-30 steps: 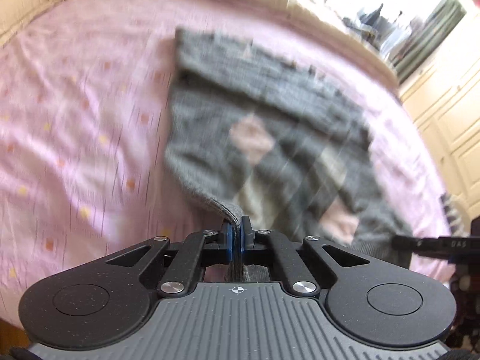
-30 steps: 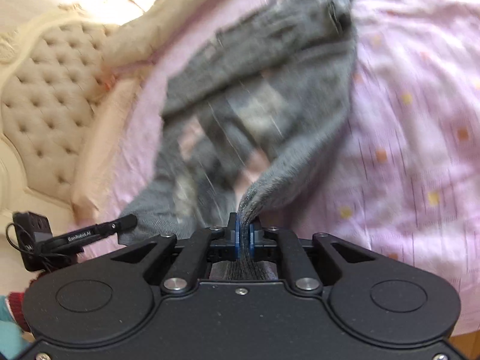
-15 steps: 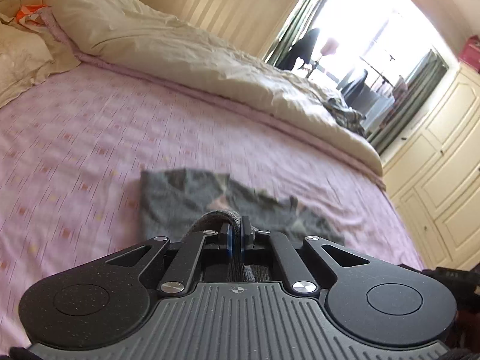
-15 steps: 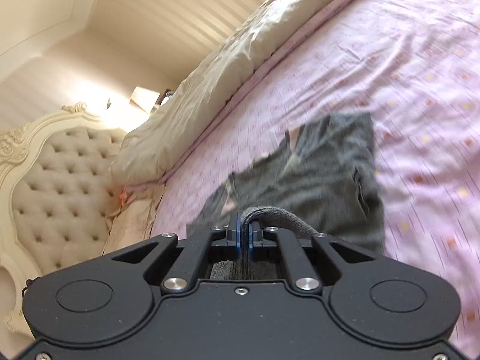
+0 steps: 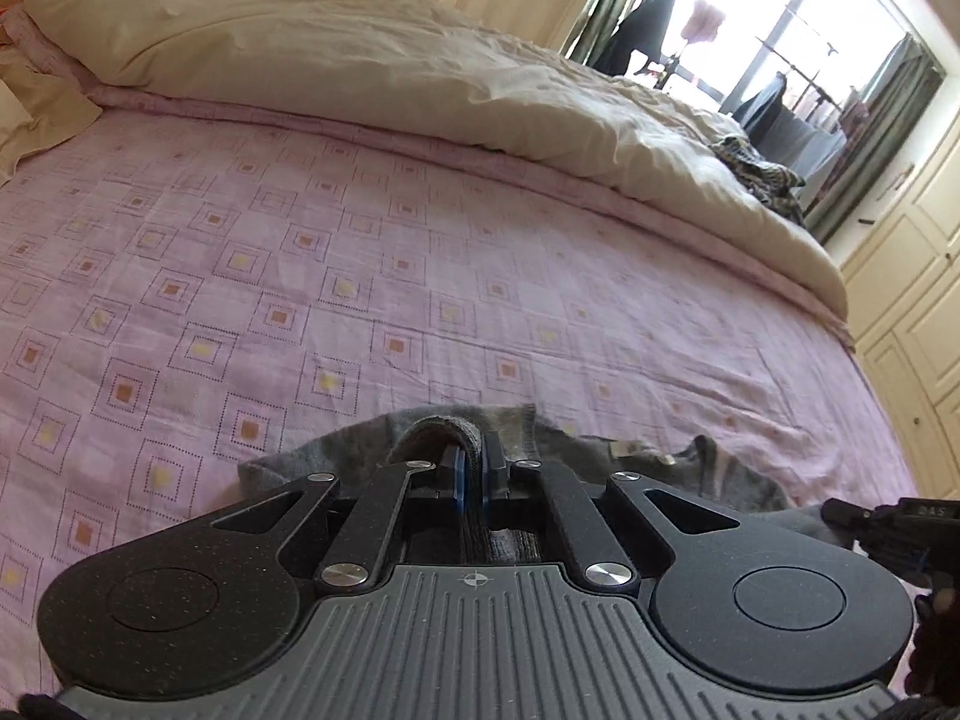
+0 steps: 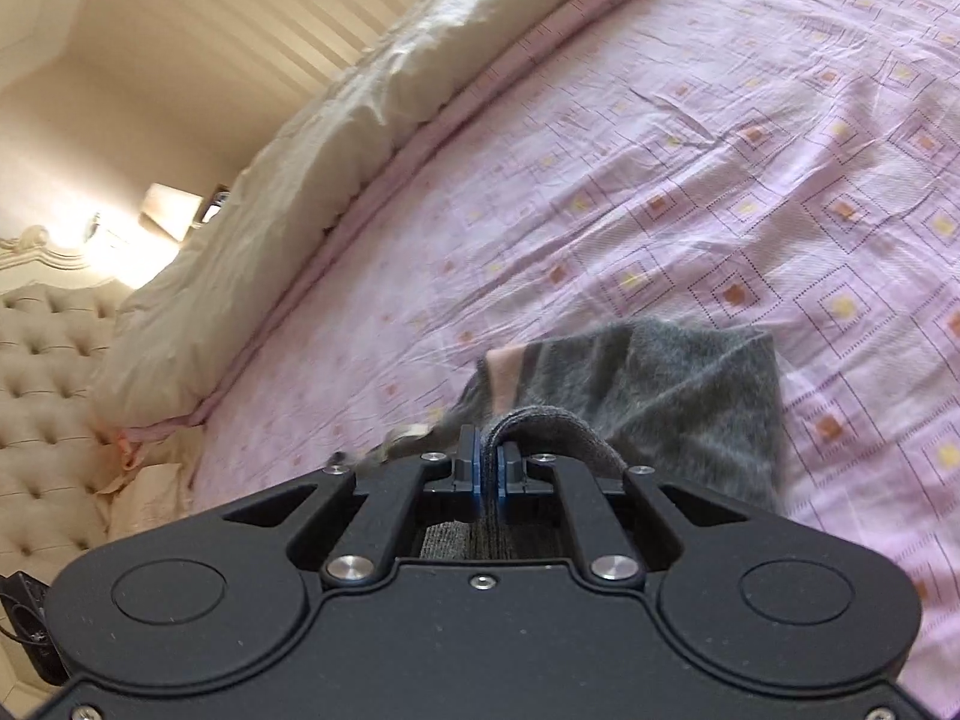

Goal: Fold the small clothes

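Note:
A small grey knitted sweater (image 5: 708,468) with pink patches lies low on the pink patterned bedsheet (image 5: 360,276). My left gripper (image 5: 474,462) is shut on a folded grey edge of it that loops over the fingertips. In the right wrist view the same sweater (image 6: 678,402) spreads ahead and to the right, a pink patch showing. My right gripper (image 6: 491,468) is shut on another grey edge. Most of the garment is hidden under both gripper bodies. The other gripper's black tip (image 5: 888,522) shows at the right edge of the left wrist view.
A cream duvet (image 5: 360,60) is bunched along the far side of the bed. A tufted headboard (image 6: 42,396) and pillows stand at the left in the right wrist view. Cream wardrobe doors (image 5: 912,300) and a bright window (image 5: 810,30) lie to the right.
Both grippers have carried the held sweater edges forward and down over the rest of the garment. Far less grey fabric shows ahead than a second ago, and the views now look along the bed.

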`<state>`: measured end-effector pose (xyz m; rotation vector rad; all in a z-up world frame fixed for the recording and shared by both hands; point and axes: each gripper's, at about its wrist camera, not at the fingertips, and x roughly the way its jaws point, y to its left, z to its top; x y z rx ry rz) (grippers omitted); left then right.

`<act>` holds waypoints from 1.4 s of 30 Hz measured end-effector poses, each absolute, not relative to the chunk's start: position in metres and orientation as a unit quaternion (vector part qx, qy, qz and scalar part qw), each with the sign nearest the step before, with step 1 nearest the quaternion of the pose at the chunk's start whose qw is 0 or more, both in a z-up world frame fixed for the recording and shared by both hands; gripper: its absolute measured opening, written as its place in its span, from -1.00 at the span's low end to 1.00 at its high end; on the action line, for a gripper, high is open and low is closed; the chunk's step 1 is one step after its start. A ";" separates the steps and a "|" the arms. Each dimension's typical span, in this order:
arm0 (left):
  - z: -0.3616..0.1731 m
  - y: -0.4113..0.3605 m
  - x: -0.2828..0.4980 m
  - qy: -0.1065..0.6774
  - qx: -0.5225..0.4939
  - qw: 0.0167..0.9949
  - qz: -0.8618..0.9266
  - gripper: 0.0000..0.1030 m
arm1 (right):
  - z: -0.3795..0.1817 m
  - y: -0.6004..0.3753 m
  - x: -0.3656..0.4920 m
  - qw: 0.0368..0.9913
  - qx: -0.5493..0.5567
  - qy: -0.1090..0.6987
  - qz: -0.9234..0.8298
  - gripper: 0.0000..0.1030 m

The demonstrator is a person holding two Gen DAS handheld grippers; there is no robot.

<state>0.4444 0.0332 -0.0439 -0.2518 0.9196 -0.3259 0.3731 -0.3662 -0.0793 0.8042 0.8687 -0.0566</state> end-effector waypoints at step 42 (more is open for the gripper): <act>-0.094 -0.006 0.440 0.491 0.051 0.851 -0.177 0.54 | -0.115 -0.243 0.418 0.865 -0.013 0.499 0.051 0.68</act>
